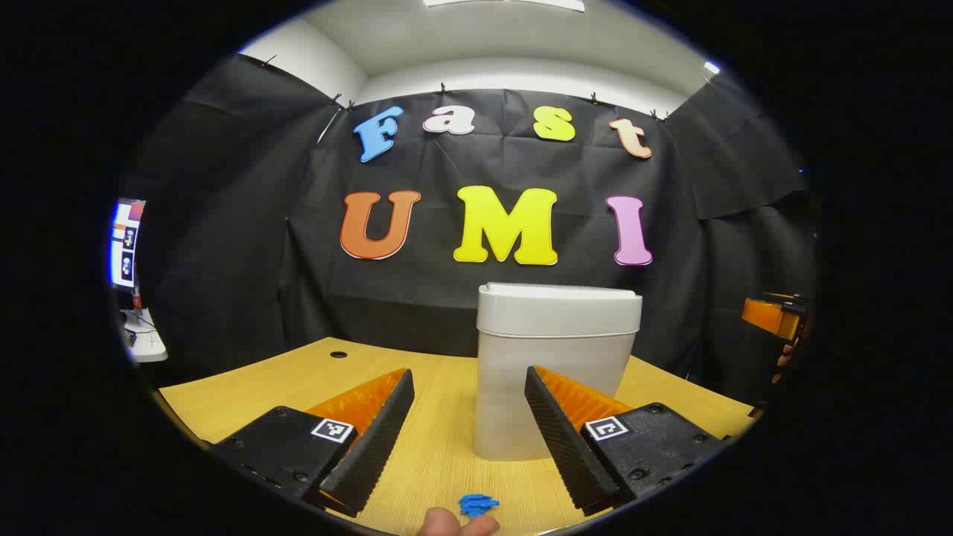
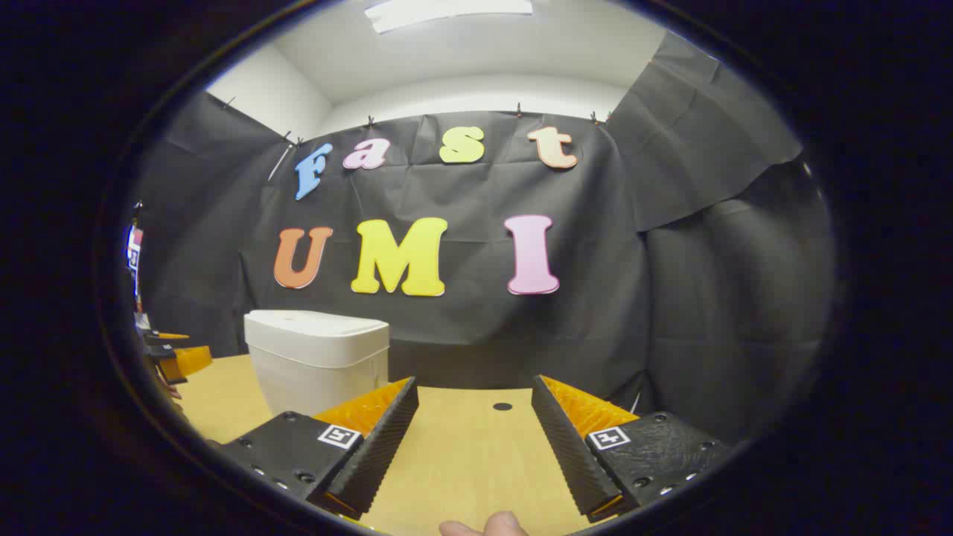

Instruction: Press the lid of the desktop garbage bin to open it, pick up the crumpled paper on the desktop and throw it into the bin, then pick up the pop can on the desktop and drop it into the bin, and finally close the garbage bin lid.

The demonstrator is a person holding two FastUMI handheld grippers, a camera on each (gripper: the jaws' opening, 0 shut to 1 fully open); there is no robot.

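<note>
A white garbage bin stands on the wooden desk with its lid down. My left gripper is open just in front of the bin, its right finger crossing the bin's lower body. In the right gripper view the same bin stands at the left, lid closed. My right gripper is open over bare desk to the right of the bin, nothing between its fingers. The right gripper also appears at the far right edge of the left gripper view as an orange part.
A small blue crumpled piece lies at the desk's near edge beside a fingertip. Cable holes are set in the desk near the back. A small white table stands outside the booth at the left.
</note>
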